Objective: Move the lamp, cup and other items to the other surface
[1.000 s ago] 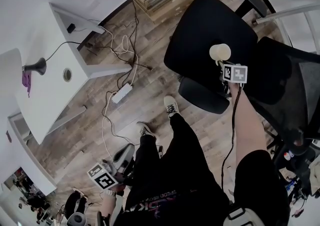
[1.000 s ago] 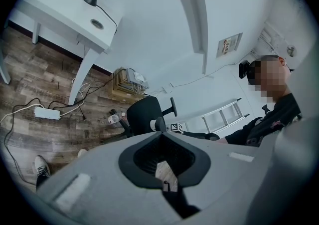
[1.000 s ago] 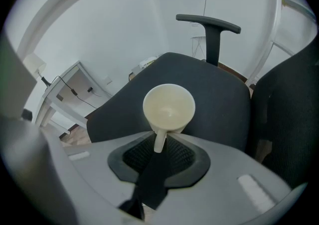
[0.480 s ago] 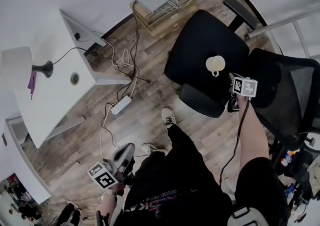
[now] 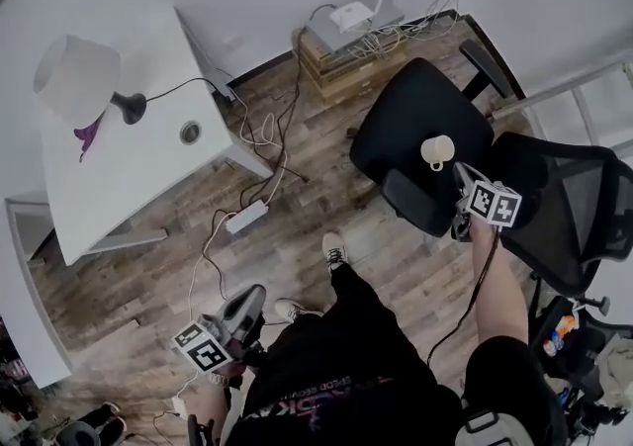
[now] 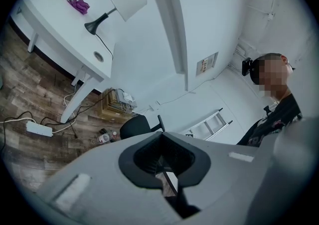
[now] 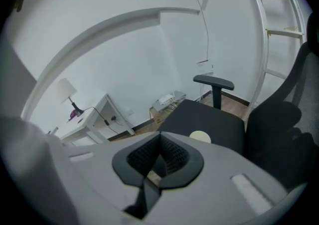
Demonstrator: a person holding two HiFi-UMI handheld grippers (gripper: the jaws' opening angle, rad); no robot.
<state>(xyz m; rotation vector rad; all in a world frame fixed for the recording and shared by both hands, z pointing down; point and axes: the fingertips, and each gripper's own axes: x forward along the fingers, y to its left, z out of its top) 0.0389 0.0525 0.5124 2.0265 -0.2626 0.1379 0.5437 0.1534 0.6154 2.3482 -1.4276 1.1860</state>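
Cup resting on black chair seat, seemingly 1 item delivered, with lamp and purple cloth left on white desk; right gripper, jaws just closed on nothing, and left gripper both clenched empty.
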